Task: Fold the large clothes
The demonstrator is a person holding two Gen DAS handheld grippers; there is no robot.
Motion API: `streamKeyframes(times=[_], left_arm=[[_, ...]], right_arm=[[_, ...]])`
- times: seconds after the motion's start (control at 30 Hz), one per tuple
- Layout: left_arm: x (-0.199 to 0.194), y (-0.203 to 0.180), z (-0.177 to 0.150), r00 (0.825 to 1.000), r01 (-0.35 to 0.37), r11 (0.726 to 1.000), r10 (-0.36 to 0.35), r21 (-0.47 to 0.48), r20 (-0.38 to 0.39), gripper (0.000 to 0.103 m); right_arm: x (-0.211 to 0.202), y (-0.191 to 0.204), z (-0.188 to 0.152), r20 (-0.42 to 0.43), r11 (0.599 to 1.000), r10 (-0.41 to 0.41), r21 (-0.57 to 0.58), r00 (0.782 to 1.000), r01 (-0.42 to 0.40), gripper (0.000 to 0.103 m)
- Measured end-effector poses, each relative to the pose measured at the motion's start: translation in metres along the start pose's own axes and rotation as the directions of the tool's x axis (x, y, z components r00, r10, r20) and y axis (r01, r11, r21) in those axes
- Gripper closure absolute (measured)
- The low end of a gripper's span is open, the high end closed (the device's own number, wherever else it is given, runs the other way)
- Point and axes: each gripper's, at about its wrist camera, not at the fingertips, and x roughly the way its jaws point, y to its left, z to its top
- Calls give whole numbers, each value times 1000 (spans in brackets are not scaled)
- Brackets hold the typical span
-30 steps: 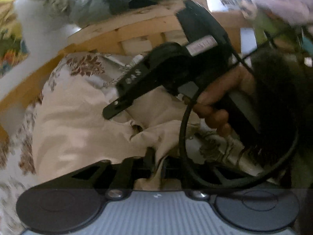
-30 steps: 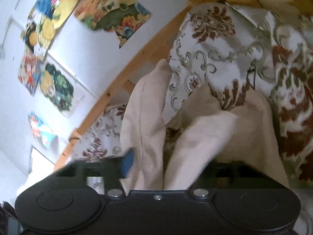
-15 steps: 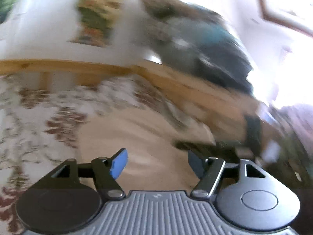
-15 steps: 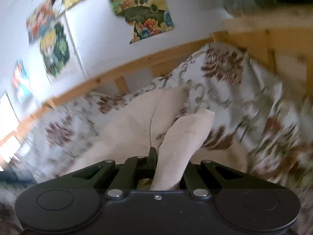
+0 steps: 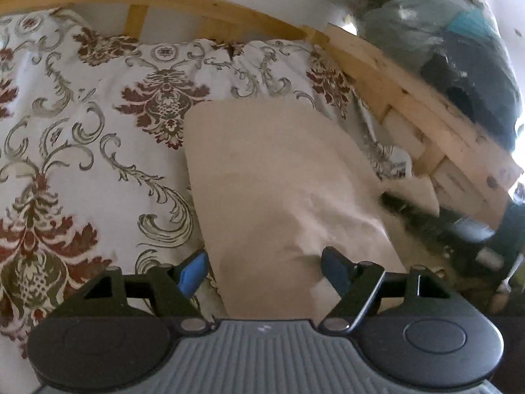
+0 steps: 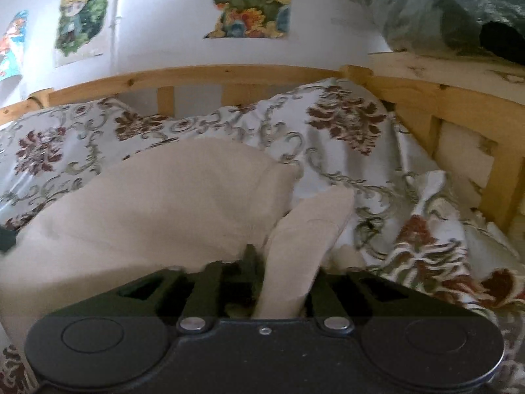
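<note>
A beige garment (image 5: 282, 190) lies folded in a long panel on the patterned bedspread (image 5: 82, 151). My left gripper (image 5: 264, 272) is open just above its near end, blue-padded fingers (image 5: 192, 274) apart, holding nothing. In the right wrist view the same beige garment (image 6: 157, 197) lies spread to the left, and my right gripper (image 6: 262, 275) is shut on a fold of it (image 6: 302, 239) that rises between the jaws.
A wooden bed frame (image 5: 410, 98) runs along the back and right. A dark bundle of bags or clothes (image 5: 459, 42) sits on the frame's far right corner. Posters (image 6: 249, 3) hang on the white wall. The bedspread (image 6: 410, 216) is rumpled at the right.
My left gripper has let go of the beige cloth, opened, and swung to look down the folded panel. My right gripper has closed on a fold and turned level toward the headboard.
</note>
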Motion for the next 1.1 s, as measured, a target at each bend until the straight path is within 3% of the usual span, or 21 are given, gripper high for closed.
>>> streamKeyframes(times=[0.07, 0.17, 0.33, 0.43, 0.6, 0.8, 0.97, 1.1], left_arm=[[3, -1, 0, 1000, -4, 1000, 4, 11, -17, 24], [5, -1, -1, 1000, 6, 1000, -6, 15, -26, 24], [9, -6, 2, 999, 6, 999, -5, 32, -35, 24], [12, -7, 5, 999, 8, 999, -7, 33, -50, 24], [18, -1, 6, 997, 17, 1000, -17, 4, -75, 25], [27, 3, 4, 994, 26, 999, -22, 34, -105, 25], [27, -1, 1, 996, 12, 998, -6, 66, -94, 25], [8, -2, 8, 997, 30, 997, -25, 72, -68, 26]], right_arm=[[-18, -5, 8, 42, 998, -48, 43, 998, 46, 62], [-41, -3, 30, 120, 993, -121, 30, 985, 118, 50], [-7, 37, 75, 59, 994, 51, -104, 997, -45, 40], [31, 57, 77, 34, 983, 120, -146, 992, -114, 40], [79, 80, 62, -91, 949, 182, -243, 979, -199, 42], [99, 80, 43, -140, 962, 190, -171, 972, -213, 38], [88, 94, 38, -114, 953, 107, -272, 988, -135, 38], [40, 84, 45, -113, 946, 100, -298, 988, -130, 34]])
